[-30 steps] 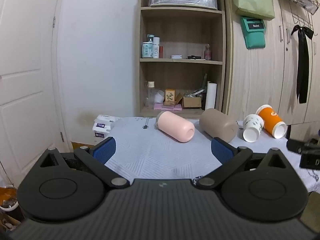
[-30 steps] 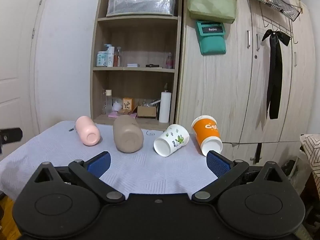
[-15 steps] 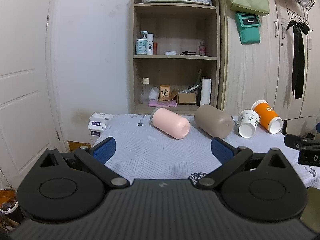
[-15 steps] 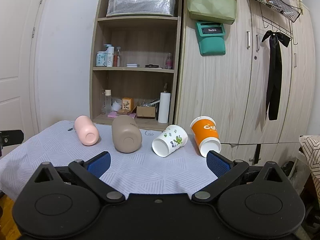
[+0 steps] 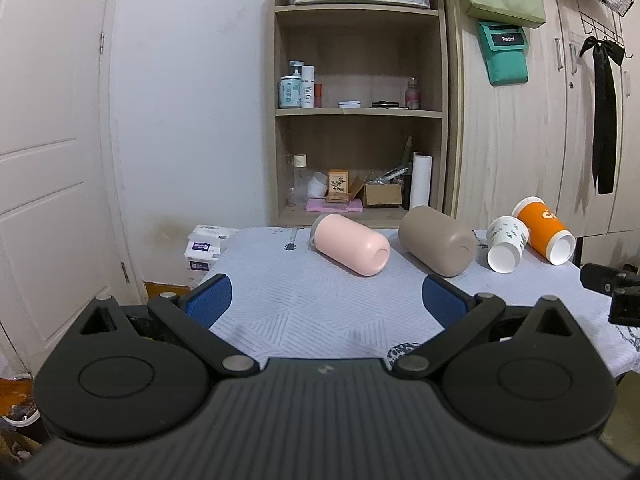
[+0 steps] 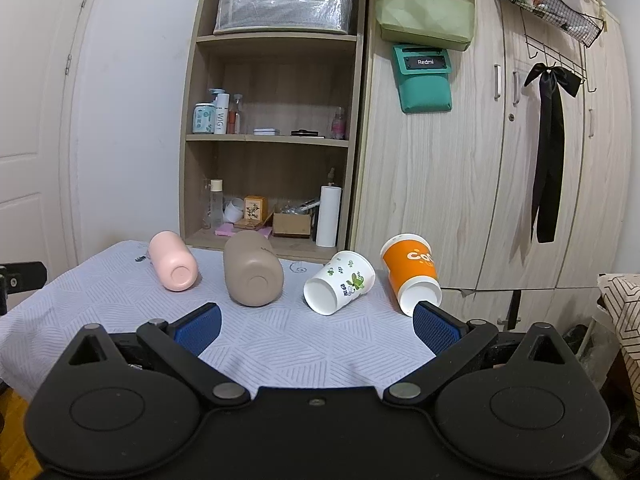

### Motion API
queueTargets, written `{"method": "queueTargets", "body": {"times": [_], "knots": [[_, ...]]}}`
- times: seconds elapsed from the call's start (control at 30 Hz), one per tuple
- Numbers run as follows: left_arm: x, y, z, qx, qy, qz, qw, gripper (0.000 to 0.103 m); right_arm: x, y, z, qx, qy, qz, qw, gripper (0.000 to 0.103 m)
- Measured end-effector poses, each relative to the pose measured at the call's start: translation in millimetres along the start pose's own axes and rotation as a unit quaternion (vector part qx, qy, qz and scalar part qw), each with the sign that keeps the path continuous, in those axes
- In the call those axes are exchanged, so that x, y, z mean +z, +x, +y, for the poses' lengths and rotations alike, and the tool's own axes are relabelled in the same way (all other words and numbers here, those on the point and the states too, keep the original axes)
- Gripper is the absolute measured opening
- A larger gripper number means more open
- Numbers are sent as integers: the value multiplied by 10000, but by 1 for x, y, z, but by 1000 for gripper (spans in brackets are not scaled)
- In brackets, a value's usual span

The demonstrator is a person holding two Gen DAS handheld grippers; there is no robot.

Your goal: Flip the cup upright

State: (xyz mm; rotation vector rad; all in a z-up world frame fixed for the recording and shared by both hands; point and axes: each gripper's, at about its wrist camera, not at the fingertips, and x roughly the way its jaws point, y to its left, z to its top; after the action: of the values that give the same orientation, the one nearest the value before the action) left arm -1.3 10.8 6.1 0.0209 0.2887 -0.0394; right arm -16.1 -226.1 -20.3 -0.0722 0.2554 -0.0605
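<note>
Several cups lie on their sides in a row on the cloth-covered table (image 6: pixel 280 344): a pink cup (image 5: pixel 352 249) (image 6: pixel 174 266), a taupe cup (image 5: pixel 438 246) (image 6: pixel 252 274), a white paper cup with leaf print (image 5: pixel 505 249) (image 6: pixel 340 288) and an orange paper cup (image 5: pixel 546 230) (image 6: pixel 412 272). My left gripper (image 5: pixel 326 302) is open and empty, short of the pink and taupe cups. My right gripper (image 6: pixel 316 326) is open and empty, short of the white paper cup. Part of the right gripper shows at the left wrist view's right edge (image 5: pixel 612 286).
A wooden shelf unit (image 6: pixel 276 140) with bottles and boxes stands behind the table. A wardrobe (image 6: pixel 480 180) with a hanging black ribbon (image 6: pixel 550 152) is at the right. A white door (image 5: pixel 48 160) is at the left. Boxes (image 5: pixel 204 248) sit beyond the table's left corner.
The left gripper has drawn back and tilted a little, so the cups sit slightly farther and higher in its view. The right gripper has barely moved. Both stay open.
</note>
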Motion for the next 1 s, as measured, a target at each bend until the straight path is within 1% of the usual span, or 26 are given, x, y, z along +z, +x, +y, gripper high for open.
{"method": "queueTargets", "body": {"times": [0.3, 0.5, 0.7, 1.0], "knots": [[0, 0, 1, -1, 8, -9, 10000, 103, 0, 0, -1, 1, -9, 12, 10000, 103], [-3, 1, 5, -164, -207, 74, 9996, 103, 0, 0, 0, -5, -19, 13, 10000, 103], [-3, 1, 2, -49, -46, 97, 9999, 103, 1, 0, 1, -2, -35, 23, 10000, 103], [-3, 0, 0, -24, 59, 131, 9999, 103, -1, 0, 2, -5, -53, 24, 10000, 103]]}}
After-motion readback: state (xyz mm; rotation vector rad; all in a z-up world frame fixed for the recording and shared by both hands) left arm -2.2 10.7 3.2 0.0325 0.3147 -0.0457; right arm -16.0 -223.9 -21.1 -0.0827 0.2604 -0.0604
